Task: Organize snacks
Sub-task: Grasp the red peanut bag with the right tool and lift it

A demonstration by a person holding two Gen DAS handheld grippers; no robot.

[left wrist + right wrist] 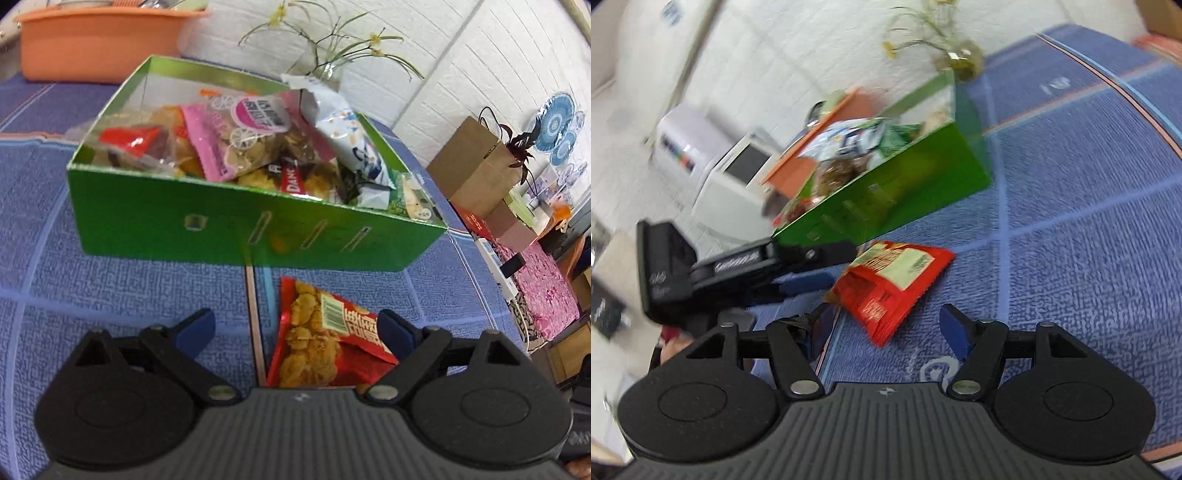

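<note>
- Lying flat on the blue patterned cloth of the desk [110, 280], a red snack packet [325, 343] rests just in front of the green box [229, 229], near it but not touching.
- The left tool [297, 330] hangs over this packet with its jaws released and wide; the packet lies below, between the two blue pads [197, 326], and the pads do not press on it.
- From the right wrist view, the same red snack packet [894, 280] shows its pale label upward, and the left tool [812, 266] reaches in from the left side, its tip beside the packet edge.
- The right tool [886, 332] is also released, its jaws spread wide and holding nothing; the packet is just ahead of its fingertips, nearer to the left finger.
- The green box [908, 184] is already full of snacks: a pink bag [236, 136], a white and blue bag [347, 140] standing up tilted, and some clear bags with red labels.
- Behind the box stand an orange tub [96, 44] and a glass vase with thin green stems [328, 59], close to the white brick wall.
- The right view is blurred, so small print on the packet I cannot read.
</note>
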